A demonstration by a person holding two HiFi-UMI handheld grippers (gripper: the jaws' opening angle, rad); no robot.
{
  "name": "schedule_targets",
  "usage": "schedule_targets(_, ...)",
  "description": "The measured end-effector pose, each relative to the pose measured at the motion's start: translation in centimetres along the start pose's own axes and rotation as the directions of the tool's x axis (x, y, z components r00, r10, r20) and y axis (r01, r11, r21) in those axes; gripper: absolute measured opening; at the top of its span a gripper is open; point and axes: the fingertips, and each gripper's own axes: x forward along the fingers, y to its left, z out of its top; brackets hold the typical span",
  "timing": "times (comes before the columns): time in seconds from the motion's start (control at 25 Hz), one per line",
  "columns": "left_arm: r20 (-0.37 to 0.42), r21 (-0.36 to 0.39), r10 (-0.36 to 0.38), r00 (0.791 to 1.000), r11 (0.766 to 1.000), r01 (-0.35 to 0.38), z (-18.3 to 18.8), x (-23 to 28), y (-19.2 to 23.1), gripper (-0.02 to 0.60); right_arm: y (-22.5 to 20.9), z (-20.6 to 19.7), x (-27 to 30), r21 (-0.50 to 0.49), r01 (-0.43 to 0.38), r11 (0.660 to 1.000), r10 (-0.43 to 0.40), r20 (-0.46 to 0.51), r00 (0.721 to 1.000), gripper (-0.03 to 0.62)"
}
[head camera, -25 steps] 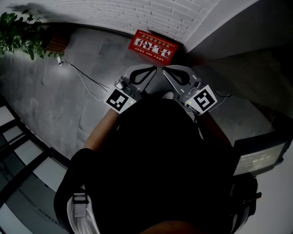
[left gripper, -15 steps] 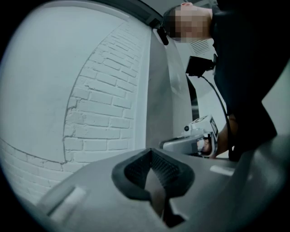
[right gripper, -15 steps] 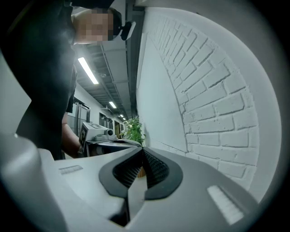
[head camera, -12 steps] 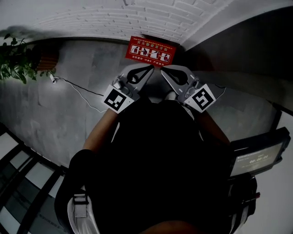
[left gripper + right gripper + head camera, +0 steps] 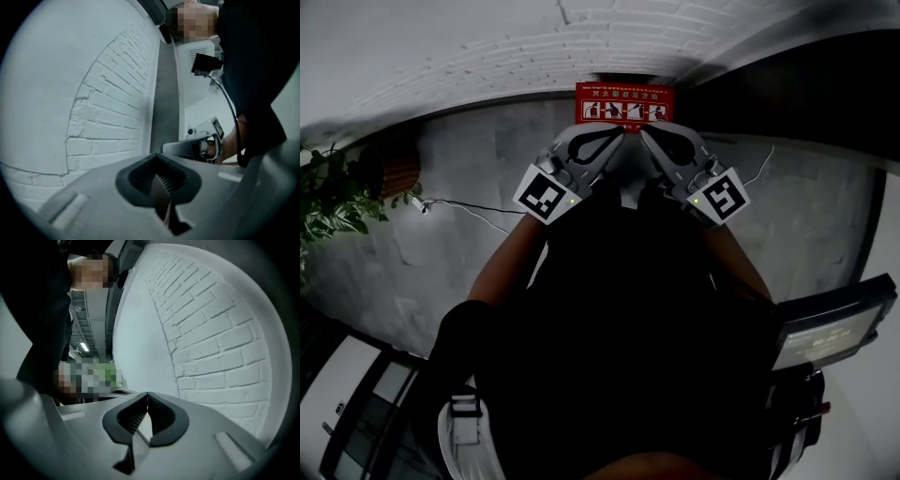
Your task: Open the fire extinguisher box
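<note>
1. Box (image 5: 624, 103), red, stands against the brick wall (image 5: 487, 56); only the head view shows it. Left gripper (image 5: 619, 137) and right gripper (image 5: 644, 134) point toward it.
2. Left gripper view: jaws together, empty, wall beside.
3. Right gripper view: jaws together, nothing held.

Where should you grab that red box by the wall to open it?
Probably the near edge of the red box, coming in over the floor: its back sits against the brick wall, so only the front is free. No handle shows from here.
</note>
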Motion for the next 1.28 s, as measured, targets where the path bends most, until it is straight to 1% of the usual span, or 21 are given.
schedule_targets(0.16,-0.008,0.000,-0.045,0.999,0.999,0.045,-0.4,0.8,0.3,0.002,-0.9,-0.3,-0.1,-0.006,0.045,0.999,-0.045,0.008,0.999,0.009)
schedule_targets(0.32,-0.027,-0.008,-0.066,0.997,0.998,0.065,-1.2,1.6,0.1,0.002,-1.5,-0.6,-0.9,-0.015,0.081,0.997,-0.081,0.011,0.997,0.009)
schedule_targets(0.44,-0.033,-0.011,-0.062,0.998,0.998,0.061,-1.7,2.1,-0.6,0.002,-1.8,-1.2,-1.7,-0.002,0.096,0.995,-0.096,0.002,0.995,0.009)
schedule_targets(0.56,-0.065,-0.032,-0.034,0.997,0.999,0.032,-2.8,2.2,-0.6,0.002,-2.0,-2.3,-1.7,0.018,0.095,0.995,-0.095,-0.028,0.995,0.009)
schedule_targets(0.68,-0.104,-0.051,-0.010,0.995,0.999,0.005,-6.8,4.3,0.9,0.002,-5.0,-6.4,-1.3,0.036,0.094,0.995,-0.091,-0.069,0.993,0.009)
schedule_targets(0.8,-0.146,-0.073,0.007,0.989,0.997,-0.018,-10.4,5.2,1.9,0.002,-6.9,-10.5,-0.7,0.023,0.115,0.993,-0.112,-0.115,0.987,0.009)
schedule_targets(0.92,-0.186,-0.096,0.017,0.982,0.995,-0.035,-13.7,5.6,2.6,0.002,-8.5,-13.9,-0.3,0.078,0.153,0.985,-0.140,-0.144,0.980,0.009)
schedule_targets(1.04,-0.211,-0.093,0.033,0.977,0.994,-0.054,-17.4,6.0,3.8,0.002,-10.6,-18.7,-0.1,0.149,0.194,0.970,-0.170,-0.163,0.972,0.009)
schedule_targets(1.16,-0.224,-0.079,0.049,0.973,0.995,-0.068,-21.0,6.9,4.5,0.002,-12.9,-23.1,-0.5,0.223,0.257,0.940,-0.218,-0.185,0.958,0.009)
schedule_targets(1.28,-0.242,-0.090,0.052,0.969,0.993,-0.075,-24.4,7.8,4.5,0.002,-14.0,-27.0,-1.1,0.239,0.305,0.922,-0.257,-0.214,0.942,0.009)
